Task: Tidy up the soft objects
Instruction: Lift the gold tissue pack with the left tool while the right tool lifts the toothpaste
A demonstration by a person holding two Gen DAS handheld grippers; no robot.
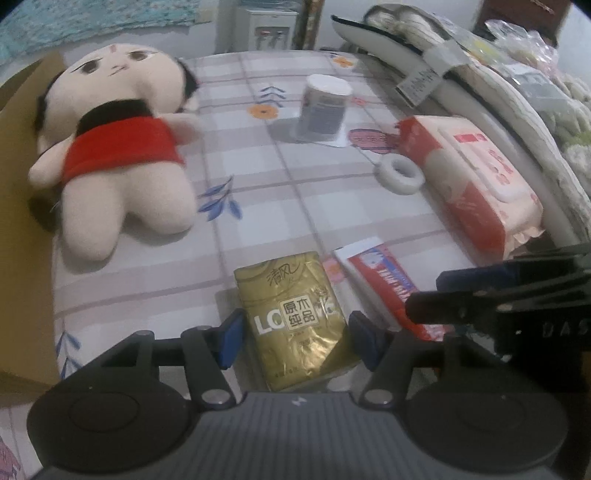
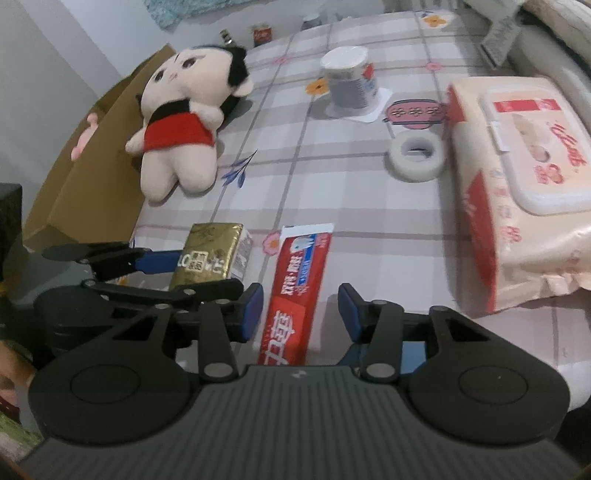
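With the left gripper (image 1: pixel 295 338) spread wide around the gold tissue pack (image 1: pixel 295 317), just left of the toothpaste box (image 2: pixel 297 291) that the right gripper (image 2: pixel 301 314) straddles unclenched, I'd center before squeezing gently.

A checked floral sheet (image 1: pixel 295 192) spreads ahead of the tongs. A water dispenser (image 1: pixel 267 26) stands beyond it against a pale wall (image 2: pixel 44 62), cardboard (image 2: pixel 92 155) leftward.

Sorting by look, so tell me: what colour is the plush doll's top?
Red, with a black collar, on the plush doll; clearest in the left wrist view.
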